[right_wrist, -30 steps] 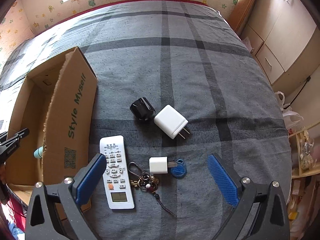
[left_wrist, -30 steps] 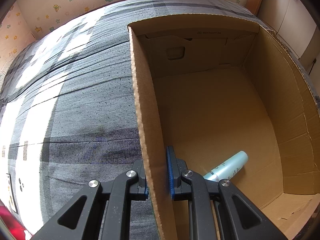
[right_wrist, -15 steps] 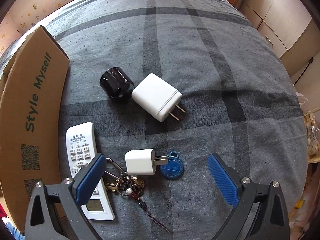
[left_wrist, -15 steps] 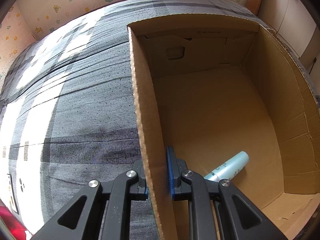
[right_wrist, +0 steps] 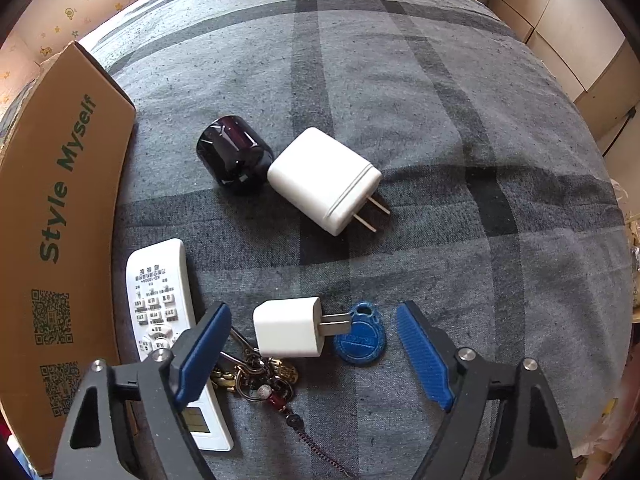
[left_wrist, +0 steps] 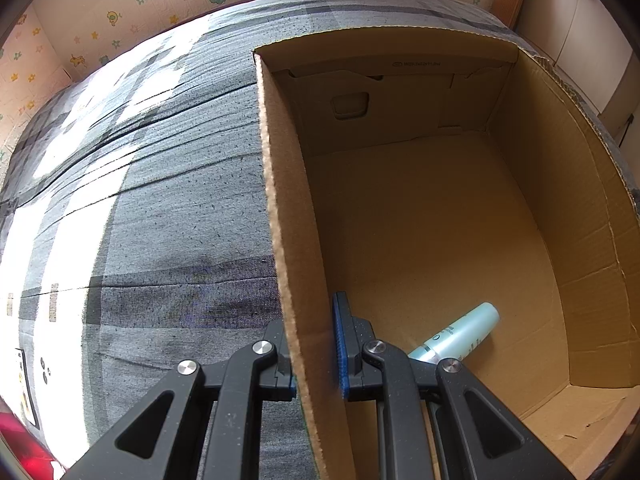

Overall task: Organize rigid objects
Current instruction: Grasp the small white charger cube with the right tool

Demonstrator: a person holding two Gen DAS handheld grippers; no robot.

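While both grippers point steeply down at the bed, the scene reads:

Left gripper [left_wrist: 316, 354]: clamped on the box wall [left_wrist: 296, 264], one finger outside and one inside the box.
Box [left_wrist: 580, 184]: brown cardboard, open-topped, on the grey checked bedspread [left_wrist: 160, 220]; its outer side [right_wrist: 60, 208] carries green lettering and QR codes.
Tube [left_wrist: 460, 334]: pale teal, lying on the box floor near the left gripper's inner finger.
Right gripper [right_wrist: 316, 350]: jaws closing, blue pads not touching anything yet; the small charger lies between them.
Small charger [right_wrist: 290, 332]: white, on the bedspread, prongs toward the blue tag [right_wrist: 360, 340], which it touches or overlaps.
Keys [right_wrist: 256, 376]: a bunch with a cord, just beneath the small charger.
Remote [right_wrist: 160, 304]: white, beside the box, partly under the right gripper's left finger.
Big charger [right_wrist: 324, 178]: white, farther off, touching the black cap [right_wrist: 234, 156].
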